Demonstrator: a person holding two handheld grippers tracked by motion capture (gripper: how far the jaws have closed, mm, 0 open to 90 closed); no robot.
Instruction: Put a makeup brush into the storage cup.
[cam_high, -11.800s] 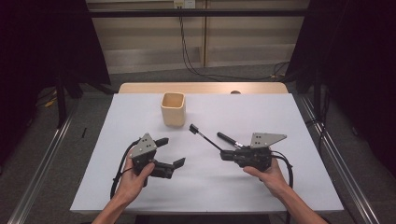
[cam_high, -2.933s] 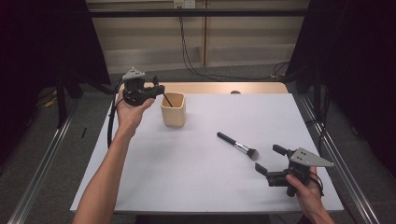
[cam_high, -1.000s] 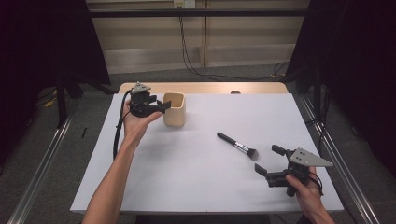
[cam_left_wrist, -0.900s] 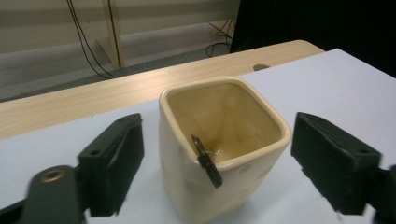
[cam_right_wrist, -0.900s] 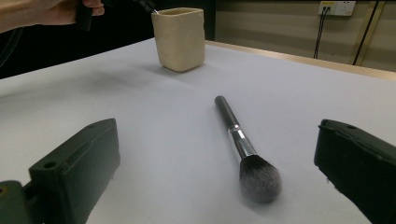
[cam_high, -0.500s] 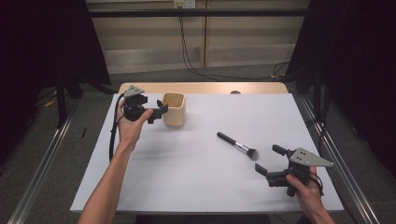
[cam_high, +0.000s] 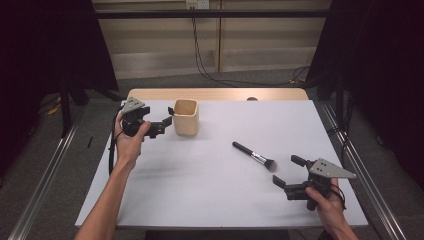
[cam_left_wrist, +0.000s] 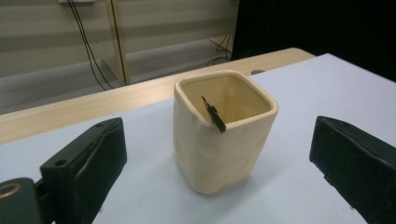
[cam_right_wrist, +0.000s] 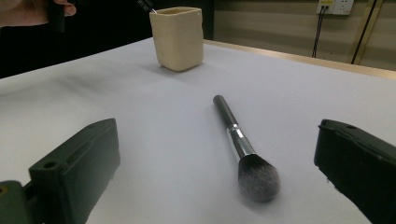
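Left gripper (cam_high: 167, 121) sits just beside the cream ceramic cup (cam_high: 186, 116), its jaws spread wide after having just been opening, with nothing pinched between them. Inside the cup a thin black stick (cam_left_wrist: 214, 115) leans against the near rim. Right gripper (cam_high: 286, 172) rests low on the white table (cam_high: 200, 190), jaws apart and empty, facing the makeup brush (cam_high: 254, 156) lying just ahead.

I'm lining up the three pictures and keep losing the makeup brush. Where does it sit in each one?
High view: makeup brush lies right of centre on the white table, bristles toward the right hand-held gripper.
Left gripper view: not in it.
Right gripper view: brush lies centre, bristles nearest.
Shared landmark: the cream cup.
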